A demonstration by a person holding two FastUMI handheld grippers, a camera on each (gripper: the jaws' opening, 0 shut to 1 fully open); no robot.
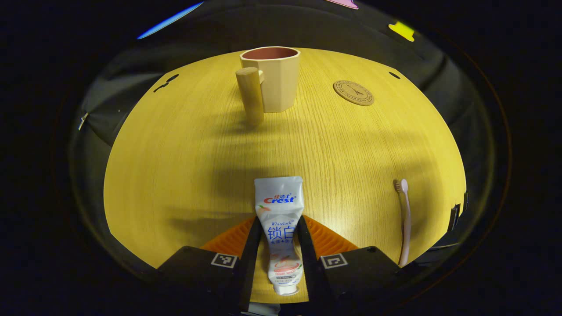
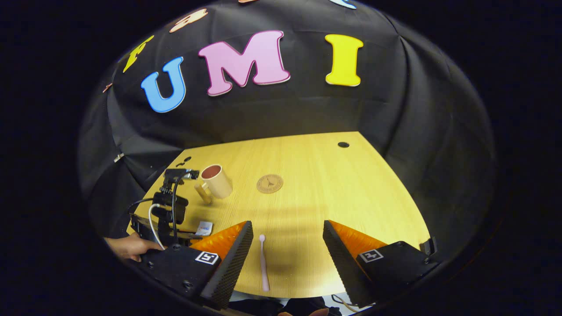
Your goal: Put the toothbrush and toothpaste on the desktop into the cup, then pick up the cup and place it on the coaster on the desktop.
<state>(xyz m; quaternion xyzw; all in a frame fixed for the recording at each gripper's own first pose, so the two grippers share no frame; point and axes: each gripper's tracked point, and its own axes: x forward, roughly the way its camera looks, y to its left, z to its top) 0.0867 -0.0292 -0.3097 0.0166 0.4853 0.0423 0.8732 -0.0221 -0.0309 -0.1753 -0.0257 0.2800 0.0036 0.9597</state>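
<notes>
In the left gripper view, the left tool sits at the bottom centre of the frame with its two fingers pressed against either side of the toothpaste. The tube lies lengthwise between them on the tabletop, cap end toward the camera and flat crimped end pointing up the frame. The left tool is clenched on the tube.

Toward the upper centre of that view stands the cup, upright, its thick cylindrical handle turned to the left side of the frame. To its right, well apart, the round coaster lies flat and bare. At the lower right, the toothbrush lies on the tabletop with its bristle head pointing up the frame.

In the right gripper view, the right tool hangs above the near edge of the tabletop with its fingers spread wide and nothing between them in contact. The toothbrush lies below, in the gap but nearer the left finger. The cup and the coaster show mid-frame, and at the lower left the left tool appears with a hand holding it.
</notes>
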